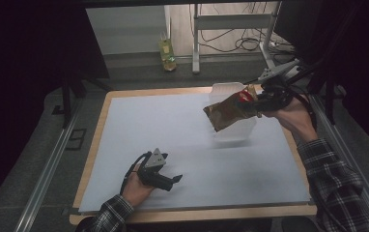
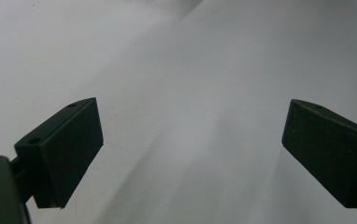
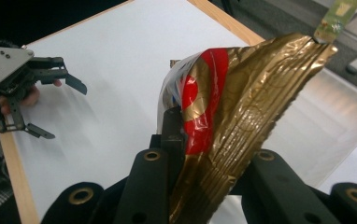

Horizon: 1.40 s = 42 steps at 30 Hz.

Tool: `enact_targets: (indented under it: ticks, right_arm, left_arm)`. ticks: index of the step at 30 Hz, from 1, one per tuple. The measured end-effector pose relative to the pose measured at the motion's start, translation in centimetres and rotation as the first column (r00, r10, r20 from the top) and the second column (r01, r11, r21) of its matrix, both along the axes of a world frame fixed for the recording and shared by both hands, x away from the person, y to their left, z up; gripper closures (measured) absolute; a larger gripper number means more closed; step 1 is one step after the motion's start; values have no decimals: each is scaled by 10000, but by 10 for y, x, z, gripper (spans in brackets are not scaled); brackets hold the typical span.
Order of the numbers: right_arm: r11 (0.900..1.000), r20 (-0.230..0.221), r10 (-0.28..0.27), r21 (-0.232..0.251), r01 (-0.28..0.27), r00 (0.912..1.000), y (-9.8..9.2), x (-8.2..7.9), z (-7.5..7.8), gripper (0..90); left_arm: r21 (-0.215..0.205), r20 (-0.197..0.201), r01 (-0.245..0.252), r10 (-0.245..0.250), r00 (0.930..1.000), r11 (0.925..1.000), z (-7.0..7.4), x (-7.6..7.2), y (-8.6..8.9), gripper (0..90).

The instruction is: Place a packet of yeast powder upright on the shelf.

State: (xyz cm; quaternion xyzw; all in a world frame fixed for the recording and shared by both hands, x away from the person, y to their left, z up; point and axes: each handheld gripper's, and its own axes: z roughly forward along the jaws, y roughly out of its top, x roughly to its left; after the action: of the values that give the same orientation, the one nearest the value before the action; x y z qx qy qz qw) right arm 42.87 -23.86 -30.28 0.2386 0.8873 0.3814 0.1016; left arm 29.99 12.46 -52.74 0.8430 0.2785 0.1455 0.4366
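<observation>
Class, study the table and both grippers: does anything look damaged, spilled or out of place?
Nothing spilled. The gold and red packet looks crumpled, pinched in the right gripper above the clear tray.

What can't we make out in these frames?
- Printing on the gold and red bag: right gripper view, crumpled foil plus the right claw clamped over its end.
- What is in the clear container: high view, bag hangs in front; dim.
- Yellow bottle on the floor: high view, too small to read.
- What lies ahead of the open left claw: left gripper view, blurred table.
</observation>
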Motion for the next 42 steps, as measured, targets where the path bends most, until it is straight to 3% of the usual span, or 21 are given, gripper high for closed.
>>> enact_targets:
  ticks: [5,11,15,23,28,30,34,38,42]
  right_arm:
    - [9994,321,-169,-308,179,9993,-3,13,6,766]
    - [9915,888,-152,-1275,265,9959,-4,28,11,766]
    - [9797,1384,20,-1987,258,9904,-3,40,12,766]
    - [9559,1635,545,-2936,-42,9850,-1,67,2,767]
    - [9343,1822,1150,-3538,-440,9765,1,80,-4,767]
    - [9195,1836,1421,-3882,-610,9727,3,84,-6,767]
    - [9027,1654,1924,-4164,-1084,9673,6,91,-13,767]
    - [8863,1733,2391,-4408,-1418,9554,8,97,-18,767]
    - [8622,1314,3058,-4583,-2158,9430,11,100,-24,769]
  left_arm:
    - [0,38,20,-20,10000,10000,0,0,0,53]
    - [152,100,57,-59,9999,9999,-1,-1,0,56]
    - [121,129,20,-22,9999,9999,0,-1,0,55]
    - [227,94,11,-14,10000,9997,-2,-1,0,56]
    - [391,184,62,-70,9998,9992,-2,-2,-2,55]
    - [414,188,32,-40,9998,9991,-2,-2,-2,56]
    - [483,131,42,-48,9999,9988,-3,-2,-2,56]
    - [502,158,38,-47,9999,9987,-3,-2,-2,56]
    - [512,134,41,-48,9999,9987,-4,-1,-2,56]
